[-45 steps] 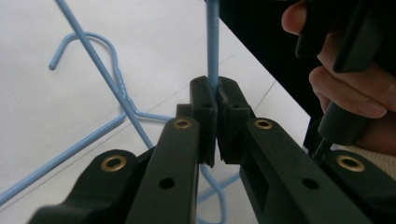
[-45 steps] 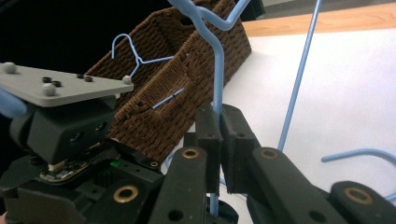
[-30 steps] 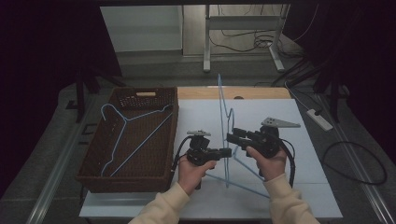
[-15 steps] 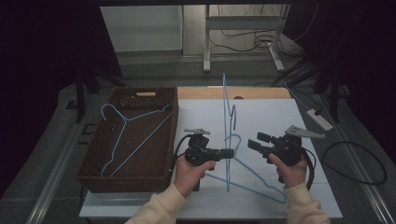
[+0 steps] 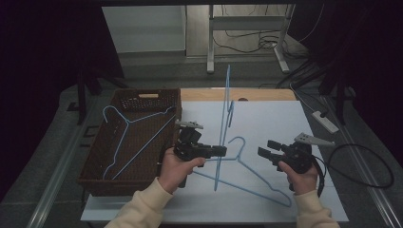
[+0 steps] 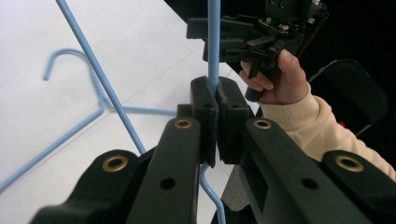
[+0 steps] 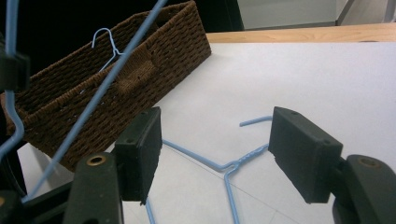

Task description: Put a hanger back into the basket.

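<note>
- The left gripper (image 5: 223,151) is shut tight on a thin blue hanger (image 5: 224,114). This held hanger stands up tall over the middle of the white table (image 5: 285,118), with one corner low near the front.
- In the left gripper view, the two black jaws press together on the blue wire (image 6: 214,42).
- The right gripper (image 5: 263,149) is off to the right, apart from the held hanger. Its jaws are wide apart and hold nothing.
- A second blue hanger (image 5: 256,175) lies flat on the table, between the two hands. In the right gripper view its twisted neck (image 7: 243,161) lies between the open jaws, lower down on the table.
- A brown woven basket (image 5: 95,161) sits at the left side of the table. A third blue hanger (image 5: 128,137) lies inside it.
</note>
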`<control>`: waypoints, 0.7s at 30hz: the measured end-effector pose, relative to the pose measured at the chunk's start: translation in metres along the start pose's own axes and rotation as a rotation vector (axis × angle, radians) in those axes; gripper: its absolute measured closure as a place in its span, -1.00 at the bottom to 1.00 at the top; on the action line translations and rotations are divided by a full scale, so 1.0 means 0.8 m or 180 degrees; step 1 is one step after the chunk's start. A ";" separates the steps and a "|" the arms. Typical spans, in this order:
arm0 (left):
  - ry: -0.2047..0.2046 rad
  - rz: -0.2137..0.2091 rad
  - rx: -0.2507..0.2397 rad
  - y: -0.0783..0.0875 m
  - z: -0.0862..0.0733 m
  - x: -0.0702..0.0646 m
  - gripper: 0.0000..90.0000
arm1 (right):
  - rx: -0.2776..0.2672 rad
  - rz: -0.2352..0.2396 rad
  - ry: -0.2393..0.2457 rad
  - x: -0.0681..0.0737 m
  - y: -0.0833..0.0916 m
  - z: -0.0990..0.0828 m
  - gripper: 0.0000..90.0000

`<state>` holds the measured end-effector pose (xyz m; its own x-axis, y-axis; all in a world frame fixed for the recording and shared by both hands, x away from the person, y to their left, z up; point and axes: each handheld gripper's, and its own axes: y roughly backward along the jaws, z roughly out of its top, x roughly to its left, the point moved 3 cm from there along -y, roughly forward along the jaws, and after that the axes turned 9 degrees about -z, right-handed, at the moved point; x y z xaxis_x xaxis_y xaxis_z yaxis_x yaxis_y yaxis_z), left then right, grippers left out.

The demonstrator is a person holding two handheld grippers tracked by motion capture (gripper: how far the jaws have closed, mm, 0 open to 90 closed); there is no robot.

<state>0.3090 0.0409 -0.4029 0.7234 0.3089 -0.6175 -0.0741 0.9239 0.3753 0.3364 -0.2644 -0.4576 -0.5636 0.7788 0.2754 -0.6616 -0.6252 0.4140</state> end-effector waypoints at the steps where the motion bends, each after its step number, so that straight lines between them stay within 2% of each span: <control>1: -0.0011 0.0009 0.0008 0.004 0.001 0.000 0.94 | -0.0001 0.0002 0.0004 0.000 -0.001 0.000 -0.21; 14: -0.0143 0.0162 0.0037 0.074 0.008 0.014 0.94 | 0.0083 -0.0019 0.0025 0.001 -0.006 -0.008 -0.21; 21: -0.0202 0.0240 -0.0036 0.115 0.010 0.022 0.94 | 0.0093 -0.0024 0.0038 0.002 -0.006 -0.008 -0.21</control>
<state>0.3205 0.1290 -0.3737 0.7576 0.3631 -0.5424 -0.1375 0.9011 0.4112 0.3355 -0.2607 -0.4649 -0.5647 0.7826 0.2620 -0.6511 -0.6175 0.4413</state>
